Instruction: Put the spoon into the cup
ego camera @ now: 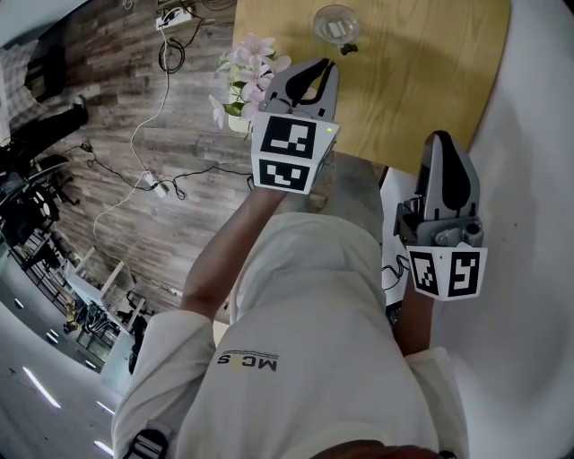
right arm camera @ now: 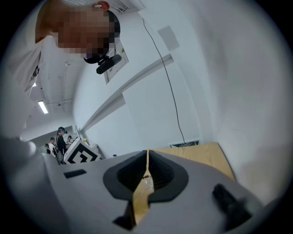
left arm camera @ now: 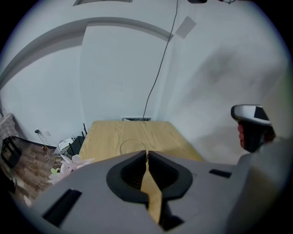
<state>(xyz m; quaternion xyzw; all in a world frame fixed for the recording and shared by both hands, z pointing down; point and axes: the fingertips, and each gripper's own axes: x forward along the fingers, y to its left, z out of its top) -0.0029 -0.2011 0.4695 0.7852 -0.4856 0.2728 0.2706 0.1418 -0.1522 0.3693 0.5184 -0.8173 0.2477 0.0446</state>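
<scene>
A clear glass cup point(ego camera: 336, 22) stands on the wooden table point(ego camera: 404, 81) near its far edge. A small dark thing point(ego camera: 348, 47) lies right beside the cup; I cannot tell whether it is the spoon. My left gripper point(ego camera: 329, 65) hovers over the table's near left part, short of the cup, its jaws shut and empty. In the left gripper view the jaw tips point(left arm camera: 146, 153) touch, with the cup's rim point(left arm camera: 132, 145) just beyond. My right gripper point(ego camera: 439, 137) is off the table's near right corner, also shut with nothing held point(right arm camera: 147, 154).
A pot of pink flowers point(ego camera: 247, 76) stands at the table's left edge, close to my left gripper. Cables and a power strip point(ego camera: 175, 16) lie on the wood floor to the left. A white wall point(ego camera: 538, 179) runs along the right.
</scene>
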